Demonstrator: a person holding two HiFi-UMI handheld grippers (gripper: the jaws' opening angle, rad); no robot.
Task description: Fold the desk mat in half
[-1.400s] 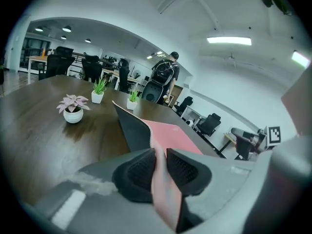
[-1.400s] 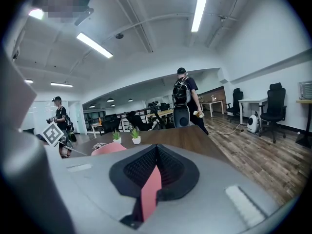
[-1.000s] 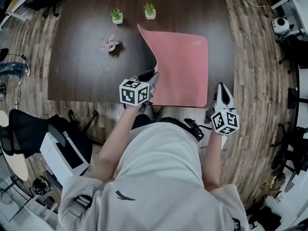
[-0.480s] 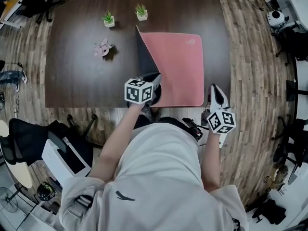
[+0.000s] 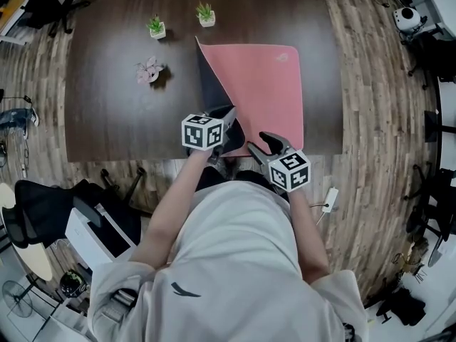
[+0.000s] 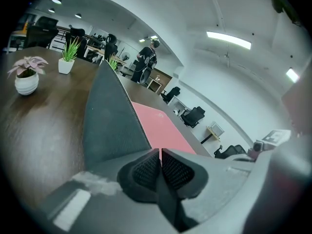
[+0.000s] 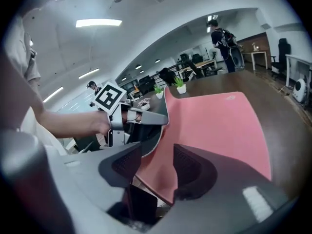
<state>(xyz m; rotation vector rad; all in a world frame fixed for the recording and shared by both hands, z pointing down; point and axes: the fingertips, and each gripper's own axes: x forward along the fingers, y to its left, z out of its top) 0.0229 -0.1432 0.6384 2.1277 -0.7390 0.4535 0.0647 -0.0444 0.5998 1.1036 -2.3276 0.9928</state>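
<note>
Care helps here: the left gripper [image 5: 228,115], jaws just clamped on the lifted near corner of the pink desk mat [image 5: 265,84] on the bench [image 5: 114,105], should hold firm while the right gripper [image 5: 261,142], jaws just opened wide around the near edge, bites on squarely.

right claw [image 5: 266,141] swung leftward, opened astride desk mat [image 5: 265,77] edge

No words or numbers can be read. A tiny mark [image 5: 287,54] on the desk mat [image 5: 263,84], upper middle of the head view, is illegible.
</note>
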